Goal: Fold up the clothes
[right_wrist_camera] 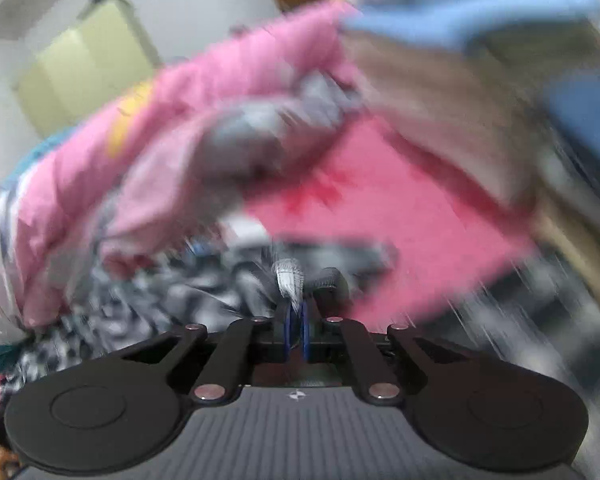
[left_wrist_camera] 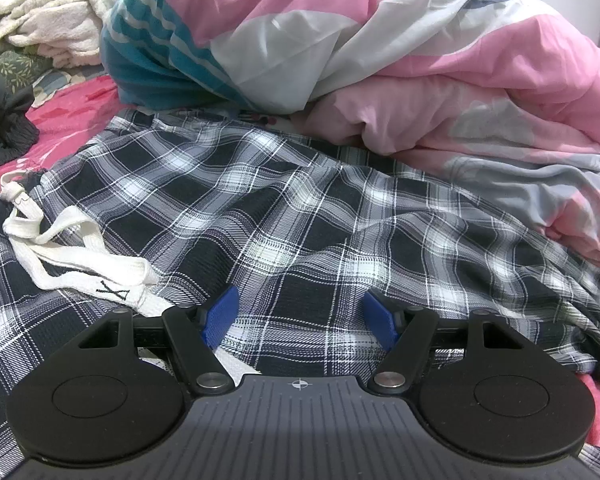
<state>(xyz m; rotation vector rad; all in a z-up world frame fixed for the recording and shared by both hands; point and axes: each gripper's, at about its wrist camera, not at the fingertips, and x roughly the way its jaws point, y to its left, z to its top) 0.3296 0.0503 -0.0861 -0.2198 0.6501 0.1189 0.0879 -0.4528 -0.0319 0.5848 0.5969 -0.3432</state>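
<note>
The left gripper [left_wrist_camera: 298,312] stands wide open, low over the plaid trousers [left_wrist_camera: 284,216], which lie rumpled across the pink sheet [left_wrist_camera: 66,110], white drawstring [left_wrist_camera: 76,252] loose near the waist. The right gripper [right_wrist_camera: 296,312] has its blue pads pinched tight on a bit of plaid cloth; that view is blurred. Thin, light and floppy, the trousers should fold best held at waistband and hem; behind them is a heaped quilt [left_wrist_camera: 440,64].

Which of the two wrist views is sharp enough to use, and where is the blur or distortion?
Left wrist view: sharp and evenly lit; plaid garment and white drawstring crisp, fisheye bending the edges. Right wrist view: heavy motion smear across the pink bedding; only the right gripper, shut on a bit of plaid cloth, stays sharp.
</note>
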